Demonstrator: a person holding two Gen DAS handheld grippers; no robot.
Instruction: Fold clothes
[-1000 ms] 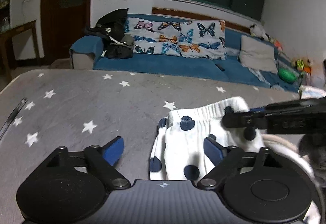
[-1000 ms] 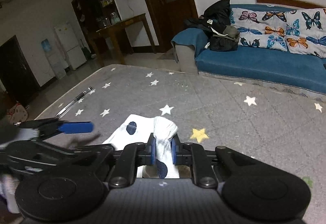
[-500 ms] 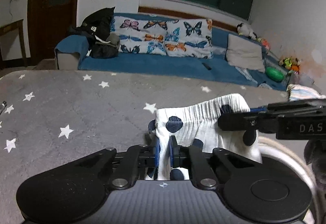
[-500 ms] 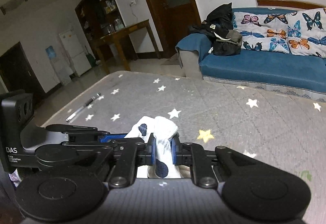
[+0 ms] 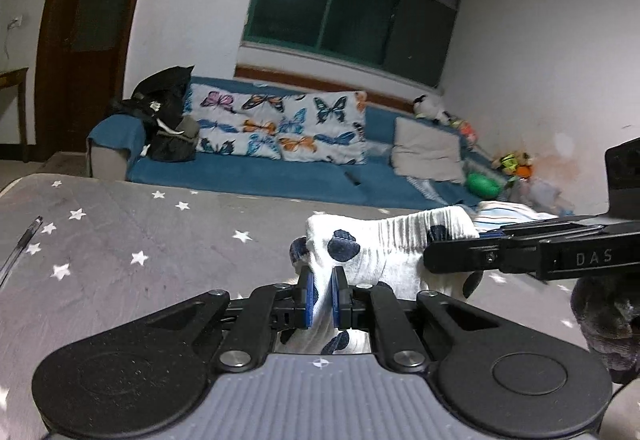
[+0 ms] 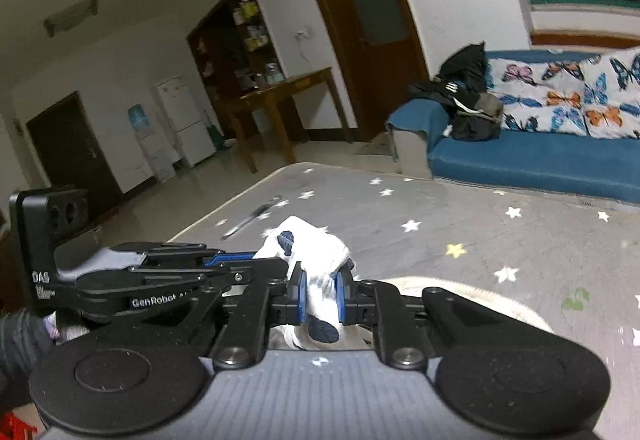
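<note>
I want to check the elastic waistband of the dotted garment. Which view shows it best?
The left wrist view: the ribbed waistband spans between both shut grippers. The right wrist view shows only bunched white cloth.

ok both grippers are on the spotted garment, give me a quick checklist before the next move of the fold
1. Left gripper clamped on cloth: ok, white fabric of the spotted garment sits between its blue fingers.
2. Right gripper clamped on cloth: ok, fabric is bunched between its fingers.
3. Both grips on the same edge: ok, the ribbed waistband spans between them in the left view.
4. Garment hanging free of the star-print cover: cannot tell, its lower part is hidden behind the grippers.
5. Pen clear of the fold area: ok, it lies off near the cover's edge.
6. Cloth stretched flat: not ok, it is bunched at both grips.
</note>
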